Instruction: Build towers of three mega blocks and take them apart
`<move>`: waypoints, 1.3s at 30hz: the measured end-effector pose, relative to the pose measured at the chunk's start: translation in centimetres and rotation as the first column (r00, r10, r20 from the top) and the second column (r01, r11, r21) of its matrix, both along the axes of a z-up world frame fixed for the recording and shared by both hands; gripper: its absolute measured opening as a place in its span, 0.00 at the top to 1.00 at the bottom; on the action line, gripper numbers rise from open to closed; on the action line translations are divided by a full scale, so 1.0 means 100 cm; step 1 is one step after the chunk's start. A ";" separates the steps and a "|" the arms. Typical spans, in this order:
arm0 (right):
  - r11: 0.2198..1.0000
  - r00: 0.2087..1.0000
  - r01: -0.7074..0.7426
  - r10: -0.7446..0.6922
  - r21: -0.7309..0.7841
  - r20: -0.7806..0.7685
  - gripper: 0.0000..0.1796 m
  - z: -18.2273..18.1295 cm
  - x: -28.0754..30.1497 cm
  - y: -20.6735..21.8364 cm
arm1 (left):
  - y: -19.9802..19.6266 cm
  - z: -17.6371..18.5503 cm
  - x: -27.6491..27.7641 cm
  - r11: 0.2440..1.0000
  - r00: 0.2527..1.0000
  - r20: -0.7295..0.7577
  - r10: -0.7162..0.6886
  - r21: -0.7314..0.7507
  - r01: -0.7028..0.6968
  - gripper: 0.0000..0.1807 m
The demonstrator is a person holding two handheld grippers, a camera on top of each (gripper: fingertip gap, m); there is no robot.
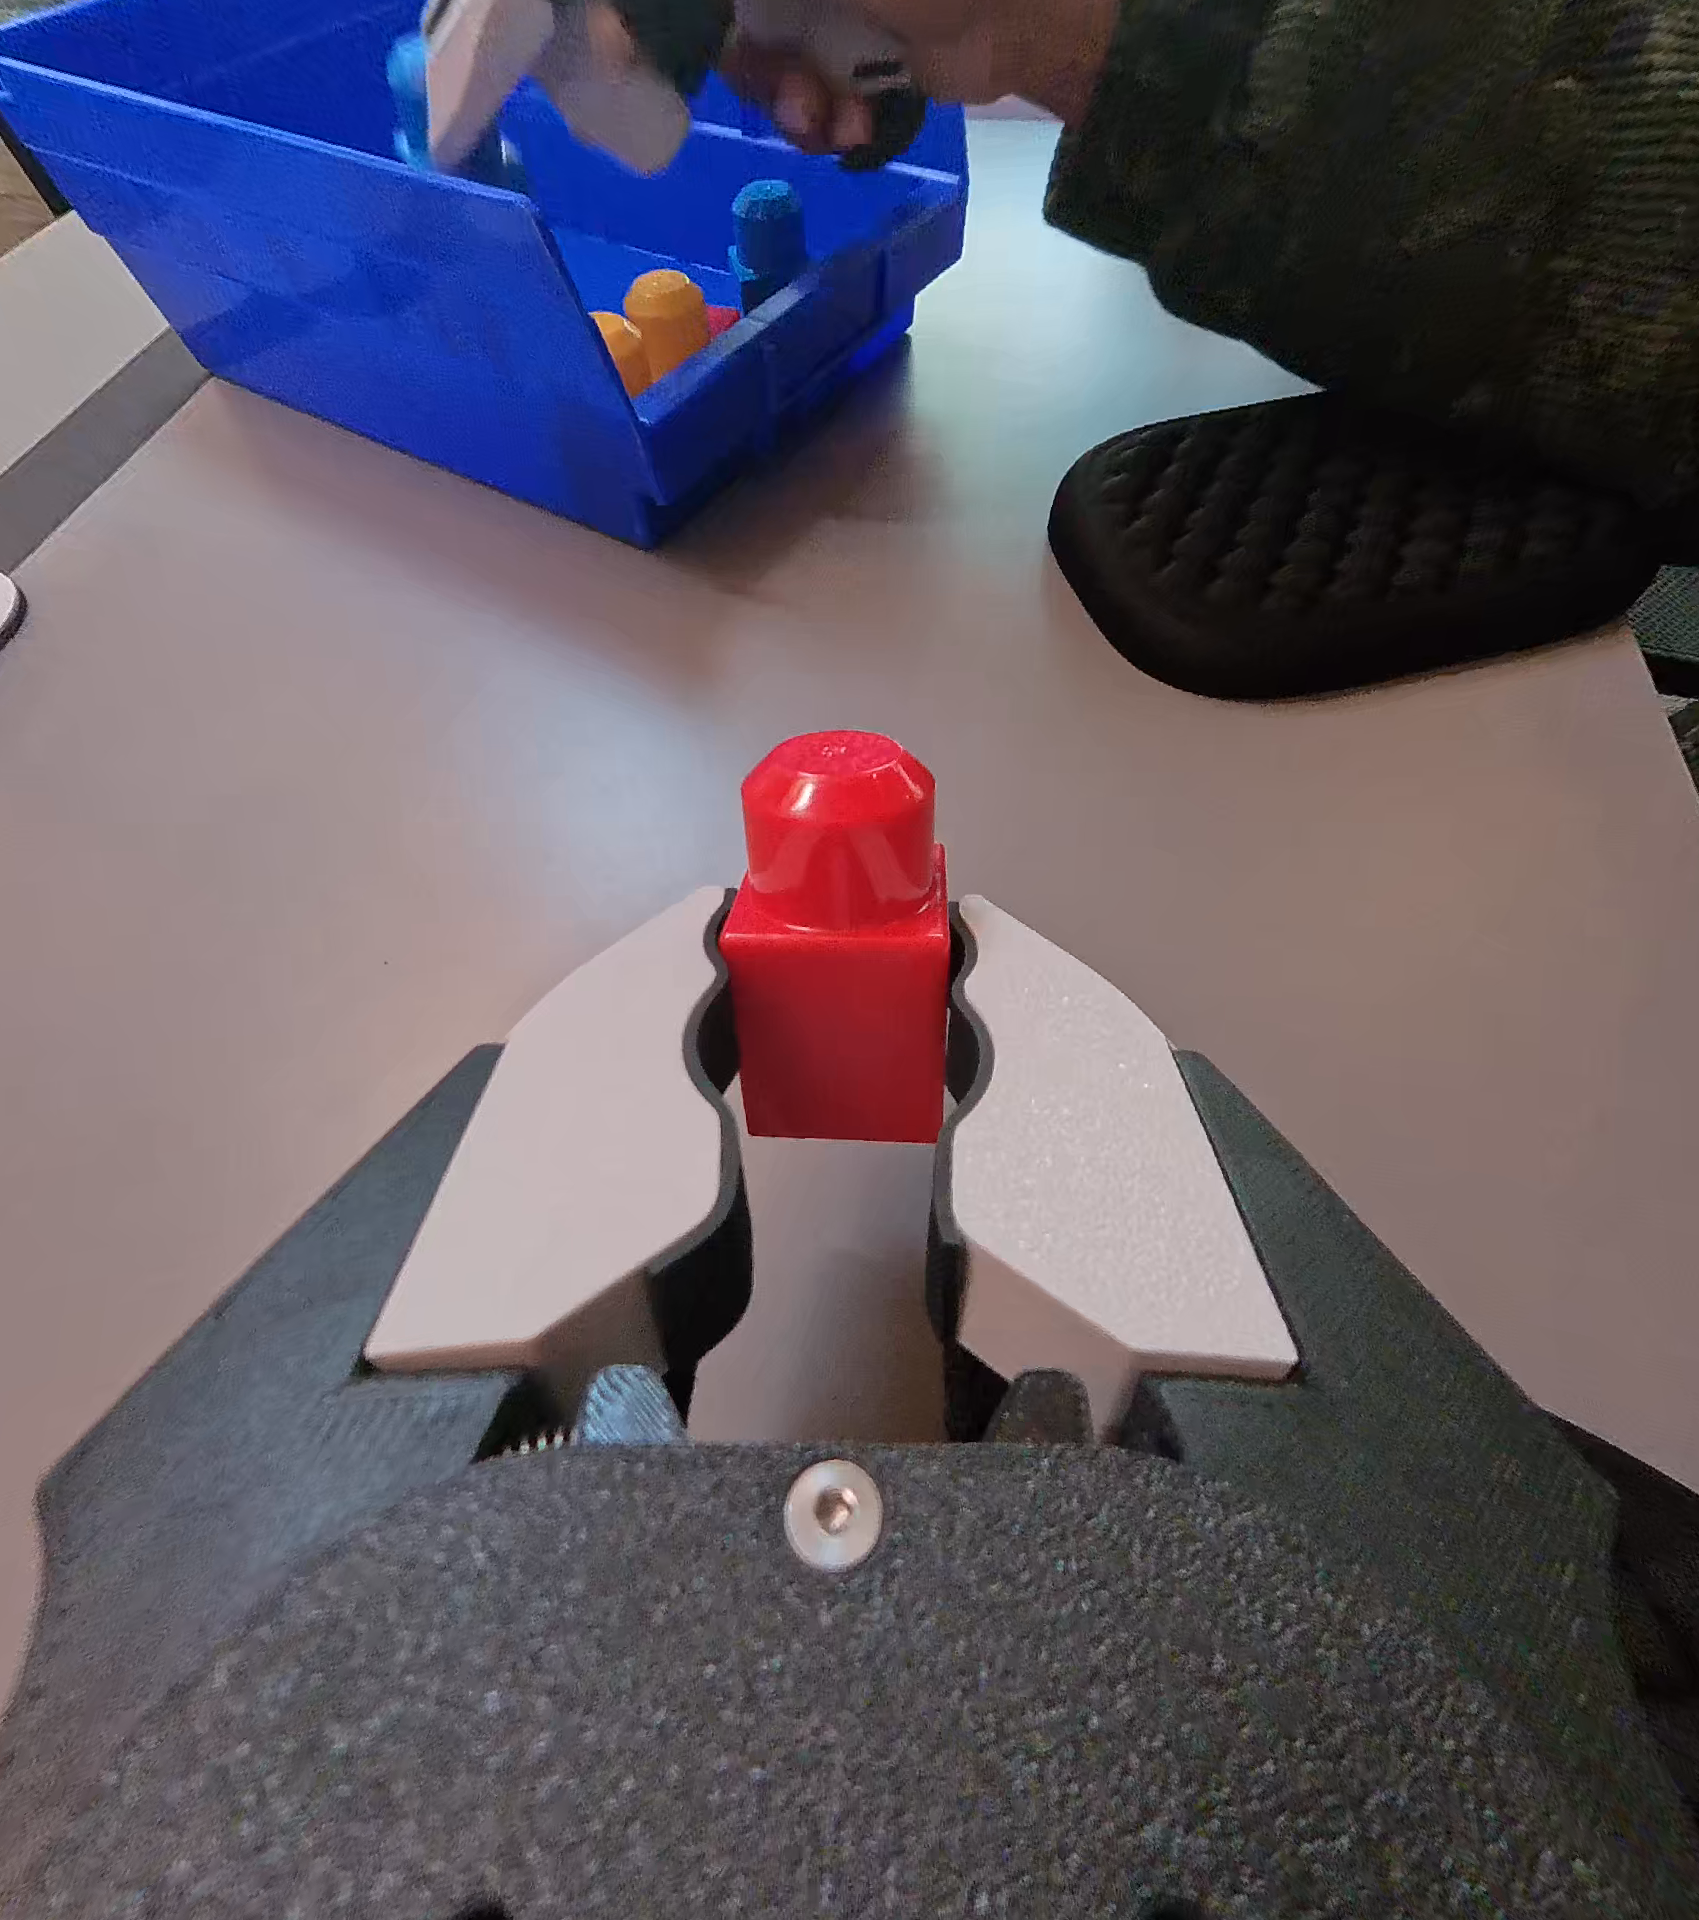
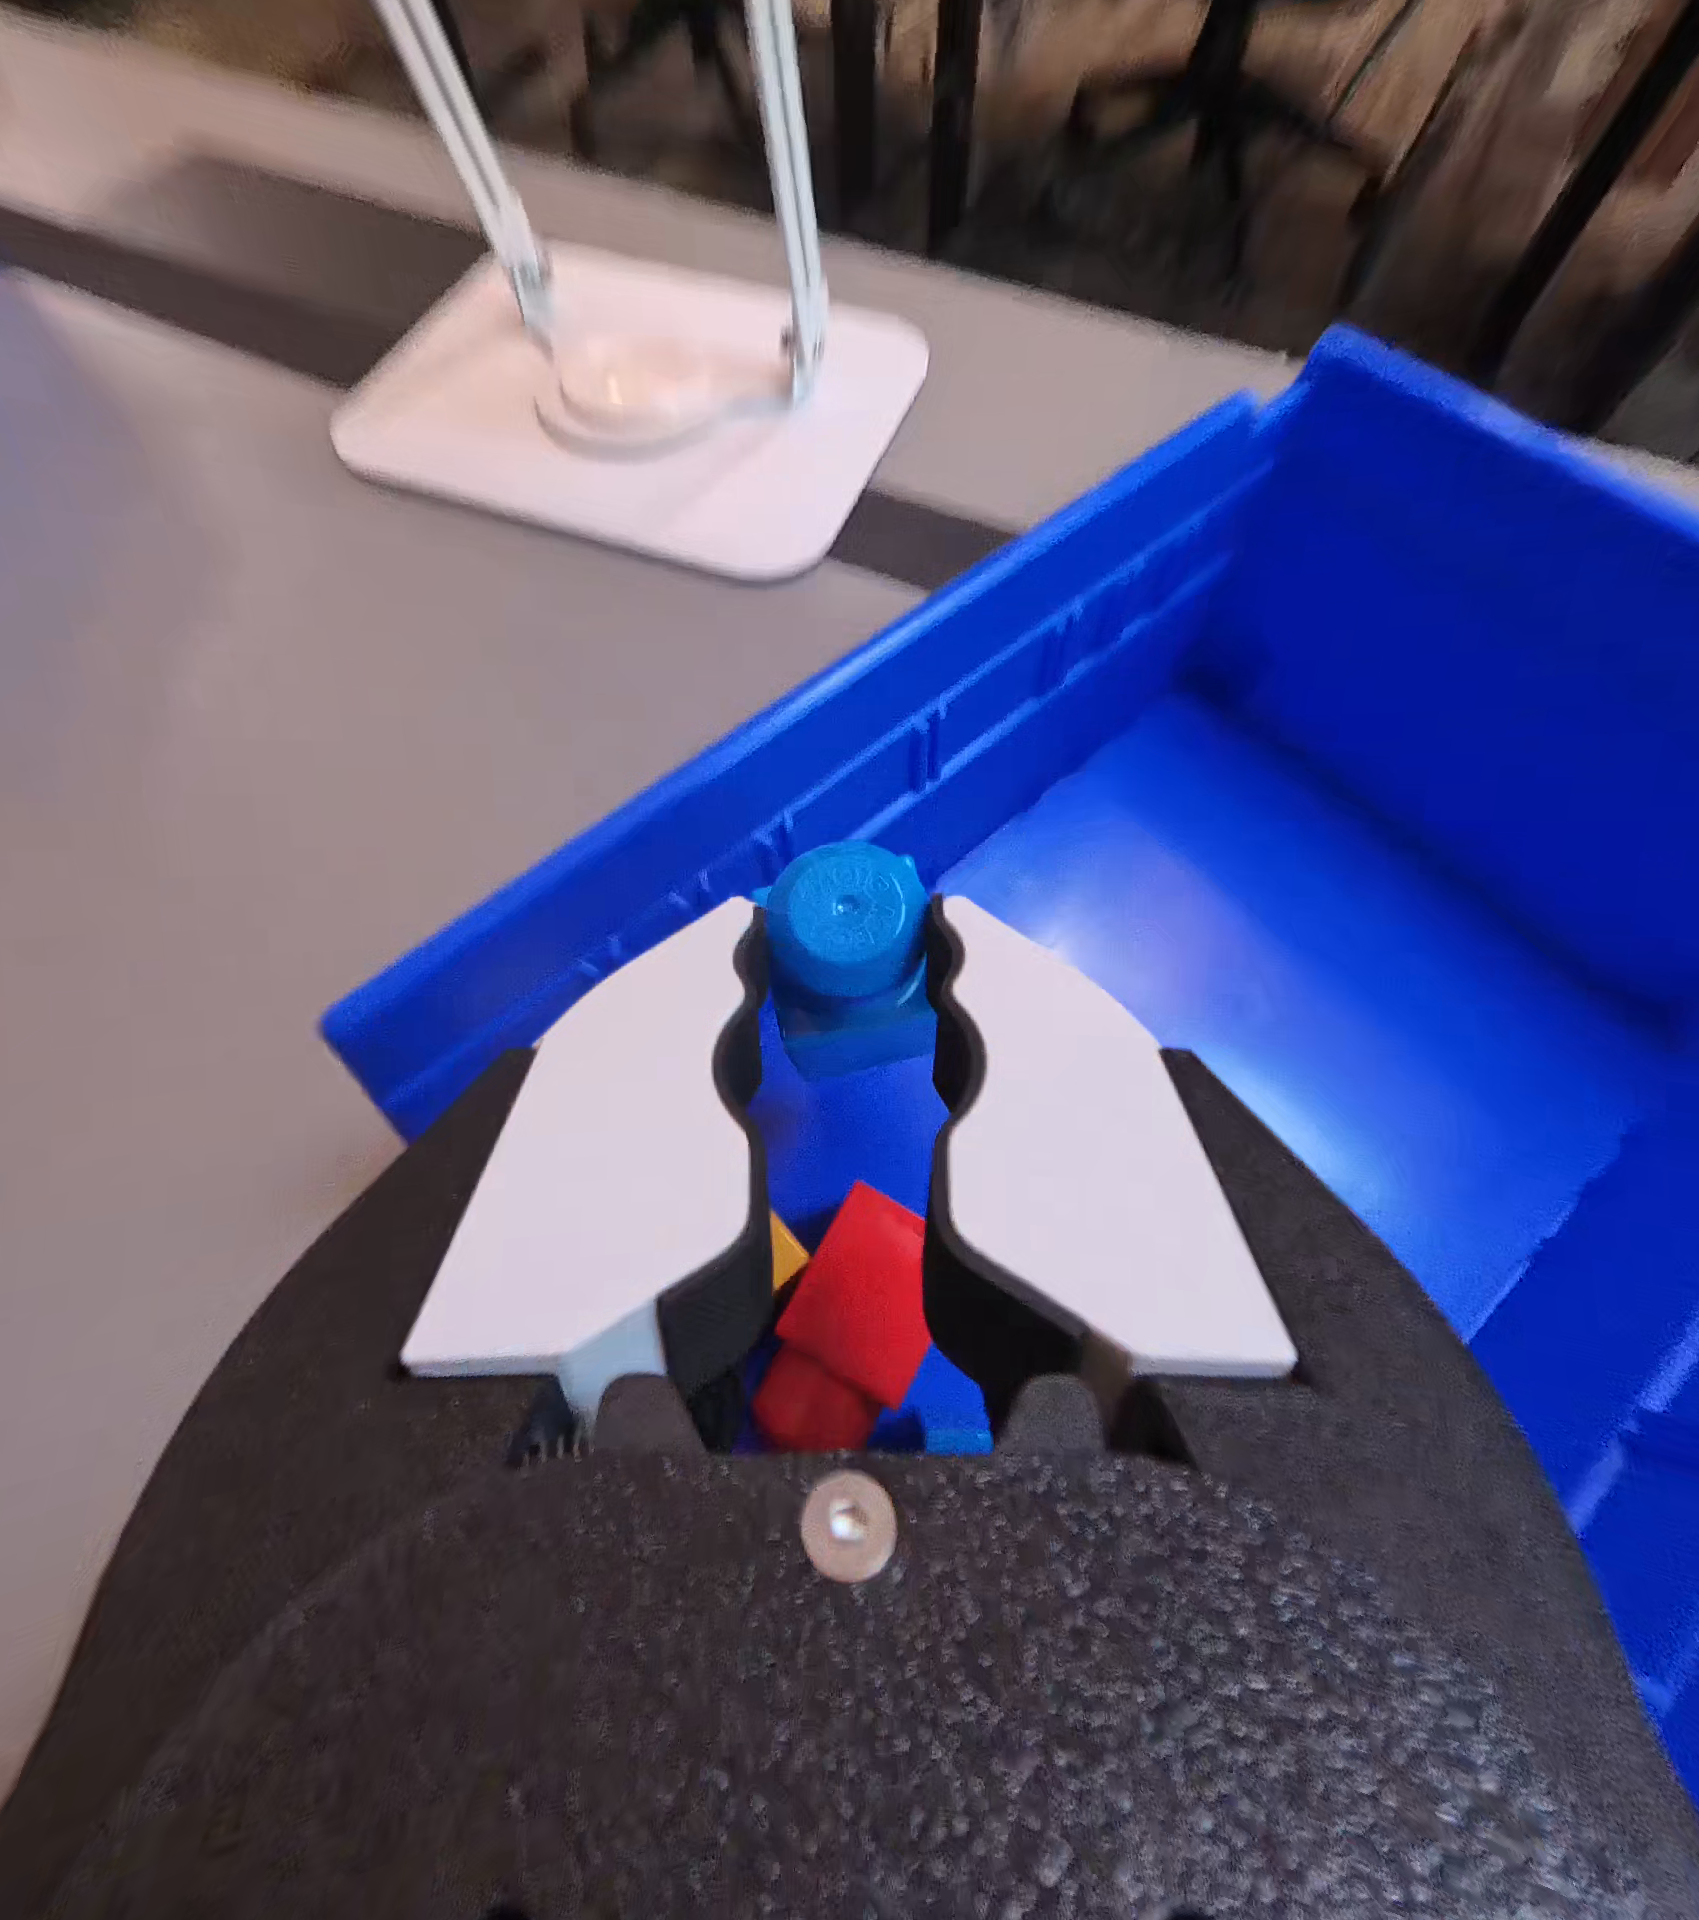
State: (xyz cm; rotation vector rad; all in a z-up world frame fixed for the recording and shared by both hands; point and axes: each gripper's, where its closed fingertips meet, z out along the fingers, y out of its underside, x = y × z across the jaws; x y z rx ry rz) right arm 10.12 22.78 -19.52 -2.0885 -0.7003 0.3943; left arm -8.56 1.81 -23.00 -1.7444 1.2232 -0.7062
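Now a red block [image 1: 837, 1023] is held tight on the table [image 1: 305, 831] by the left gripper [image 1: 837, 935]. Over the blue bin [image 2: 1344, 831], a blue block [image 2: 850, 971] is pinched by the right gripper [image 2: 847, 914]; it could be dropped if tipped.

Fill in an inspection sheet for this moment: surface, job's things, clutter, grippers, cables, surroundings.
Surface: grey table, seam strip at far left.
Job's things: red block upright on the table; blue block held above the blue bin; orange blocks, another blue block and a red block in the bin.
Clutter: black mesh pad; white stand base.
Grippers: left gripper shut on red block; right gripper shut on blue block.
Cables: nothing seen.
Surroundings: camouflage sleeve; blurred dark background.
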 end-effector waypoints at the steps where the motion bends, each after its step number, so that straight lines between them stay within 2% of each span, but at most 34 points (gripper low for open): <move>1: 0.999 0.999 -0.017 0.019 -0.040 0.039 0.84 -0.012 -0.004 0.002 | 0.000 0.001 0.000 1.000 1.000 0.005 0.000 0.000 0.000 0.80; 3: 0.994 0.995 -0.025 0.035 -0.111 0.093 0.84 -0.031 -0.008 0.003 | 0.000 0.001 0.000 1.000 1.000 0.011 -0.002 -0.001 0.002 0.80; 6: 0.978 0.996 -0.048 0.062 -0.202 0.063 0.84 -0.039 -0.014 -0.004 | -0.001 0.002 0.001 1.000 1.000 0.009 -0.008 0.009 0.008 0.80; 8: 0.977 0.997 -0.055 0.067 -0.206 0.049 0.83 -0.039 -0.014 -0.006 | -0.002 0.002 0.002 1.000 1.000 0.013 -0.014 0.010 0.014 0.80; 10: 0.975 0.997 -0.076 0.079 -0.207 0.005 0.76 -0.036 -0.016 -0.009 | -0.003 0.002 0.003 1.000 1.000 0.016 -0.015 0.012 0.015 0.80; 12: 0.984 0.997 -0.074 0.070 -0.162 -0.033 0.73 -0.025 -0.016 -0.009 | -0.003 0.003 0.004 1.000 1.000 0.024 -0.016 0.013 0.016 0.80; 14: 0.996 0.993 -0.089 0.086 -0.032 -0.082 0.72 0.004 -0.022 -0.014 | -0.003 0.007 0.005 1.000 0.999 0.038 -0.014 0.022 0.013 0.80; 16: 0.975 0.977 -0.178 0.191 0.130 -0.093 0.72 0.039 -0.041 -0.035 | -0.003 0.013 0.006 0.999 0.998 0.062 -0.011 0.032 0.009 0.80; 18: 0.900 0.911 -0.380 0.405 0.216 -0.084 0.72 0.060 -0.078 -0.079 | -0.003 0.017 0.007 0.999 0.996 0.084 -0.007 0.043 0.003 0.80; 20: 0.778 0.784 -0.598 0.617 0.194 -0.059 0.66 0.058 -0.119 -0.133 | -0.004 0.020 0.009 0.999 0.995 0.098 -0.008 0.053 0.002 0.80; 21: 0.718 0.724 -0.675 0.689 0.170 -0.037 0.63 0.051 -0.136 -0.155 | -0.004 0.021 0.010 0.998 0.995 0.101 -0.010 0.057 0.004 0.80; 23: 0.626 0.632 -0.767 0.775 0.142 -0.001 0.63 0.037 -0.165 -0.188 | -0.007 0.023 0.012 0.998 0.994 0.106 -0.020 0.067 0.013 0.80; 27: 0.516 0.517 -0.852 0.856 0.091 -0.016 0.82 0.019 -0.193 -0.225 | -0.009 0.021 0.013 0.996 0.996 0.083 -0.027 0.084 0.020 0.80; 28: 0.505 0.505 -0.859 0.863 0.081 -0.027 0.85 0.018 -0.194 -0.228 | -0.012 0.021 0.013 0.997 0.996 0.081 -0.042 0.075 0.036 0.80; 35: 0.493 0.485 -0.861 0.870 0.125 -0.087 0.86 0.035 -0.184 -0.231 | -0.016 0.042 0.016 0.991 0.980 0.188 -0.067 0.126 0.044 0.80; 37: 0.507 0.496 -0.847 0.862 0.156 -0.106 0.86 0.046 -0.178 -0.226 | -0.011 0.041 0.012 0.991 0.982 0.187 -0.041 0.134 0.016 0.79; 39: 0.554 0.539 -0.805 0.833 0.214 -0.129 0.86 0.063 -0.168 -0.213 | -0.004 0.040 0.007 0.991 0.981 0.192 -0.011 0.132 -0.015 0.78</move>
